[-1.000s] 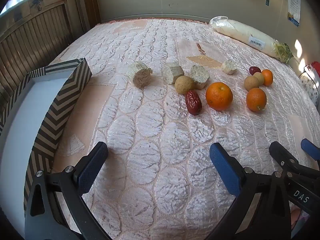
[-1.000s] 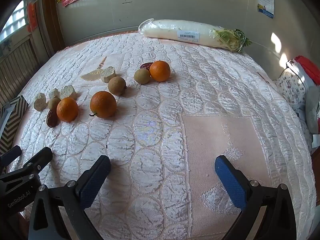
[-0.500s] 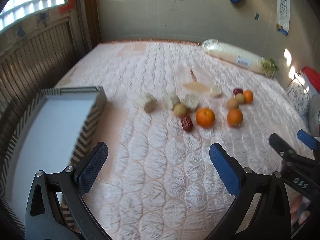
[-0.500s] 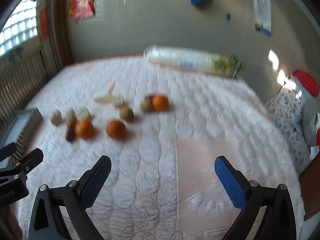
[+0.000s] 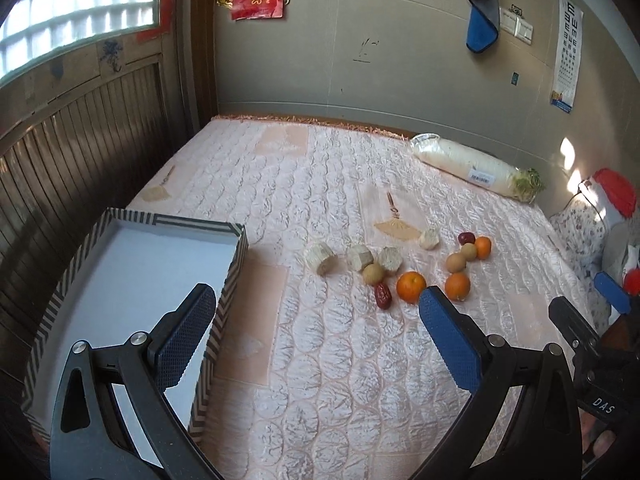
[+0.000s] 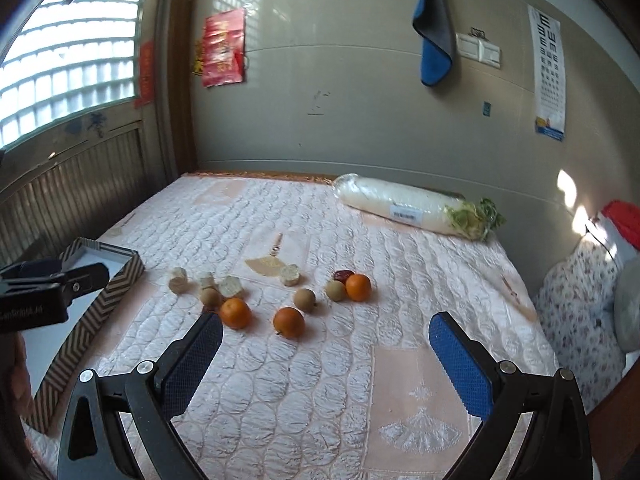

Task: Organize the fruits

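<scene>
Left gripper [image 5: 316,336] spread wide, fruits [image 5: 410,286] on bedspread [image 5: 320,360]

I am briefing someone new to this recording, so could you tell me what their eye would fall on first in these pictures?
Most striking is the loose scatter of fruit mid-bed on the pink quilt: three oranges, the nearest beside a dark red date, with pale cut chunks behind. At the left edge sits an empty zigzag-patterned box, and a long wrapped white radish lies by the far wall. Both grippers, left and right, hang open in the foreground.
</scene>
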